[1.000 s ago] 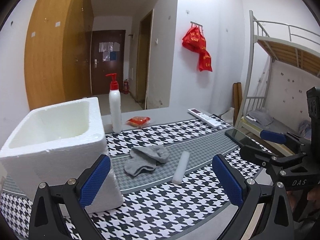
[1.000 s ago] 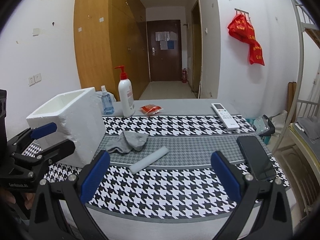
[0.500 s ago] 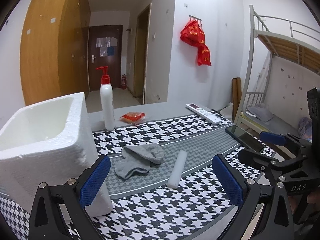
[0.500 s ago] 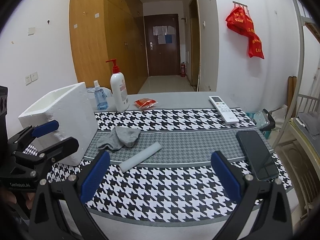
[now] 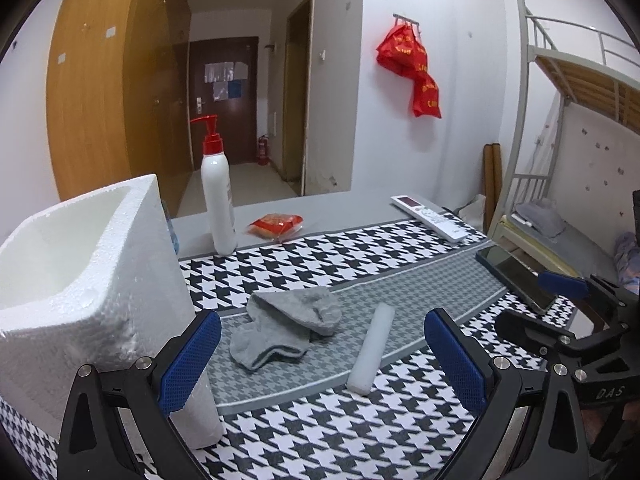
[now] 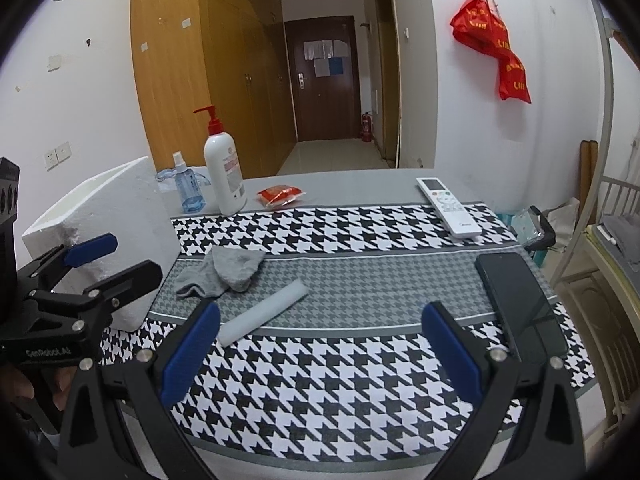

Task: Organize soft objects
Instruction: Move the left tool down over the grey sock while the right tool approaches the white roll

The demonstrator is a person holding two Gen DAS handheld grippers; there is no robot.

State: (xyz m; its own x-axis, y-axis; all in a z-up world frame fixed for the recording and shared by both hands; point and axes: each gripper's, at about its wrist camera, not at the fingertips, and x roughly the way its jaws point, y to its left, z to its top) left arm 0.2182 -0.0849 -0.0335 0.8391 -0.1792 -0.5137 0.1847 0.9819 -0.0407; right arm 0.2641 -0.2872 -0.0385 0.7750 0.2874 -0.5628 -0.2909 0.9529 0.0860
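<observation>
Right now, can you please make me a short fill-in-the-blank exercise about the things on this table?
1. The gray socks lie between the foam box and the white ____ roll.
2. The pump bottle has a ____ pump head.
3. Both the left gripper and the right gripper are ____ and hold nothing.
4. The dark ____ lies near the table's right edge.

Missing words: foam; red; open; phone

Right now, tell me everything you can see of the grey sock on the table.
The grey sock is soft knit fabric, crumpled and folded over itself, possibly a pair bunched together. It lies flat on the grey band of the houndstooth table runner, between the white foam box and the white foam stick, touching neither. Both grippers are open and clear of it.
</observation>
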